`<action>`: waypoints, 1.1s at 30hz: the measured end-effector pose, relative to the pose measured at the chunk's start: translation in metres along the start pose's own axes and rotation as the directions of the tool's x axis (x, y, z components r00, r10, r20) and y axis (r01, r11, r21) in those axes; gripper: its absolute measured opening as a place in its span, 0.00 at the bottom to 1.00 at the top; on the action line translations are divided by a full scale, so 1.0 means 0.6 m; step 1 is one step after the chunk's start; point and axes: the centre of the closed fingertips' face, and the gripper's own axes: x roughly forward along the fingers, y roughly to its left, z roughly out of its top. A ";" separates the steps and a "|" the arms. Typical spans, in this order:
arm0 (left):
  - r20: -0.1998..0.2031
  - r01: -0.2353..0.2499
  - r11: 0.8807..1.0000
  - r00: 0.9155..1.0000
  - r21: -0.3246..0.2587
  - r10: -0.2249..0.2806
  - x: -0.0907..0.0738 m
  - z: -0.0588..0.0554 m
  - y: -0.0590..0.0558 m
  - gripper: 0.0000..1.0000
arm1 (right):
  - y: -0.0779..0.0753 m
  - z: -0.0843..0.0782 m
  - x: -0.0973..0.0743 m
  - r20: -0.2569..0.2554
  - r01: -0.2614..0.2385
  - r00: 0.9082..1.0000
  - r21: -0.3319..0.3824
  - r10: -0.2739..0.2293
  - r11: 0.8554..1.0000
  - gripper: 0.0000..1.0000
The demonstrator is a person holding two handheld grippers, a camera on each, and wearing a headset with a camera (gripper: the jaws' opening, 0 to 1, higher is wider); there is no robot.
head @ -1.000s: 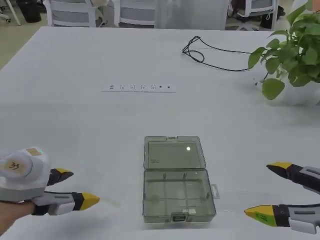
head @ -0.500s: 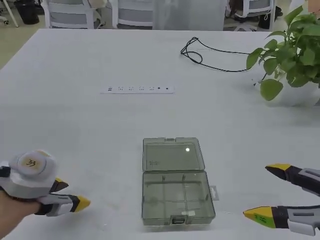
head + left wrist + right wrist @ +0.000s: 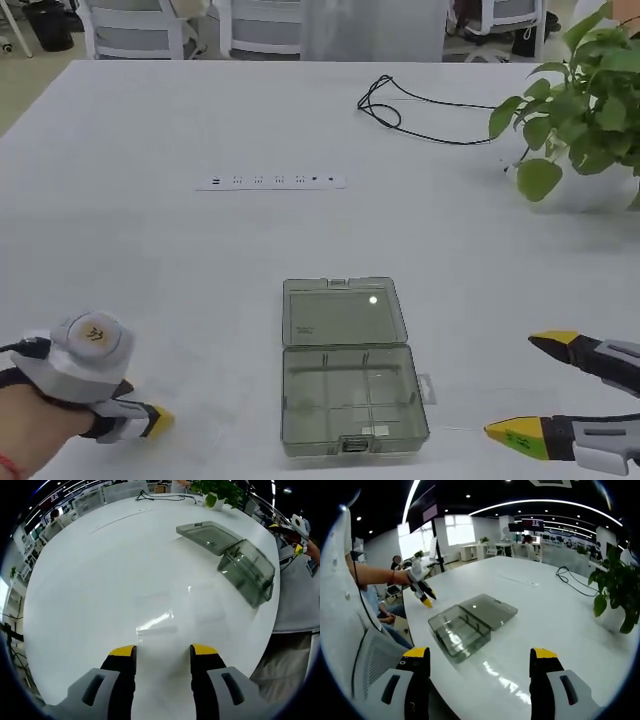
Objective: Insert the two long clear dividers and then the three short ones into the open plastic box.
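The open smoky plastic box point(image 3: 352, 400) lies near the table's front edge with its lid point(image 3: 343, 312) flat behind it. Faint partition lines cross its inside. My left gripper point(image 3: 150, 420) is low at the front left, well clear of the box. Its own view shows the left gripper point(image 3: 163, 652) open, with thin clear dividers point(image 3: 157, 622) flat on the table just ahead and the box point(image 3: 247, 570) further off. My right gripper point(image 3: 528, 388) is wide open and holds nothing, to the right of the box. Past the right gripper point(image 3: 480, 653) in its own view lies the box point(image 3: 457, 630).
A white power strip point(image 3: 272, 182) lies mid-table. At the back a black cable point(image 3: 400, 105) is coiled, and a potted plant point(image 3: 580, 100) stands at the right. Chairs line the far edge. The table's near edge runs close behind both grippers.
My left gripper has drawn back towards the front left corner and turned, so one yellow tip shows in the head view. The right gripper and box have stayed put.
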 end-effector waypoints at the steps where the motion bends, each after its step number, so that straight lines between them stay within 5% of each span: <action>1: -0.002 -0.007 1.000 1.000 0.005 0.007 0.000 0.001 0.002 0.41 | 0.000 0.000 0.000 0.000 0.000 1.000 0.000 0.000 1.000 0.82; 33: -0.122 -0.018 1.000 0.992 -0.002 0.018 0.005 0.003 0.012 0.32 | -0.001 -0.005 0.002 -0.002 0.003 1.000 0.005 -0.003 1.000 0.82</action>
